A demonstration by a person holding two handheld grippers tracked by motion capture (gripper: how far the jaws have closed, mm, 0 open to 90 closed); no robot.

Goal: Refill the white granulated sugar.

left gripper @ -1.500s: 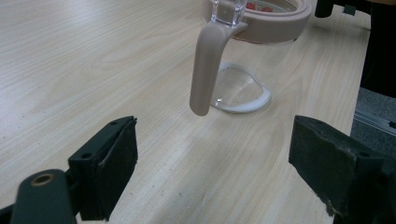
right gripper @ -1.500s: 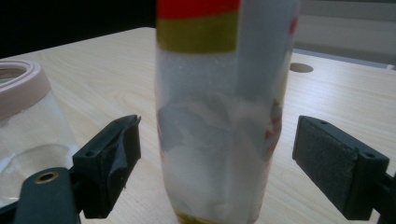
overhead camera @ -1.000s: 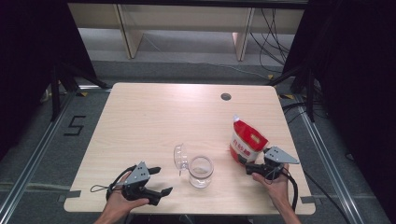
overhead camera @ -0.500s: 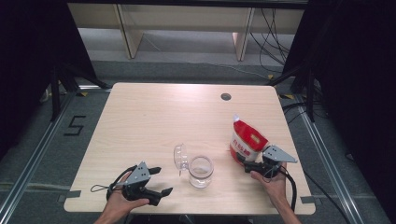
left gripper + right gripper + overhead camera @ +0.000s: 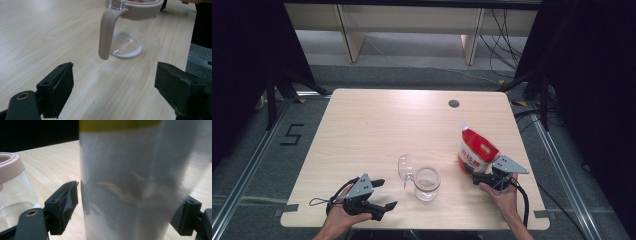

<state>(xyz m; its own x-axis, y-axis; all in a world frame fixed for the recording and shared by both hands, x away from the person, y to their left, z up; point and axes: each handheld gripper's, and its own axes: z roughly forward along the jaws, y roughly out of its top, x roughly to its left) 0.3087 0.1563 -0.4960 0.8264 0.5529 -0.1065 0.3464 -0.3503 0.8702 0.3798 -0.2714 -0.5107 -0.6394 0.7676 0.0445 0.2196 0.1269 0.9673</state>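
A clear glass jar (image 5: 427, 183) stands at the table's front middle, its hinged lid (image 5: 404, 168) flipped open to the left. In the left gripper view the jar (image 5: 130, 37) has a pink rim and a pink handle hanging down its side. My left gripper (image 5: 388, 193) rests open near the front edge, left of the jar and apart from it; its own view has the gripper (image 5: 113, 75) with nothing between the jaws. A red and white bag (image 5: 475, 150) stands upright to the right. My right gripper (image 5: 477, 176) is open, and its jaws straddle the bag (image 5: 130, 182) low down.
The jar (image 5: 10, 185) stands just left of the bag in the right gripper view. A round cable hole (image 5: 454, 103) sits near the far edge of the wooden table (image 5: 377, 125). Dark curtains and metal floor rails flank the table.
My right gripper has edged slightly left toward the bag, so that the bag sits between its jaws. The left gripper, jar and bag have stayed put.
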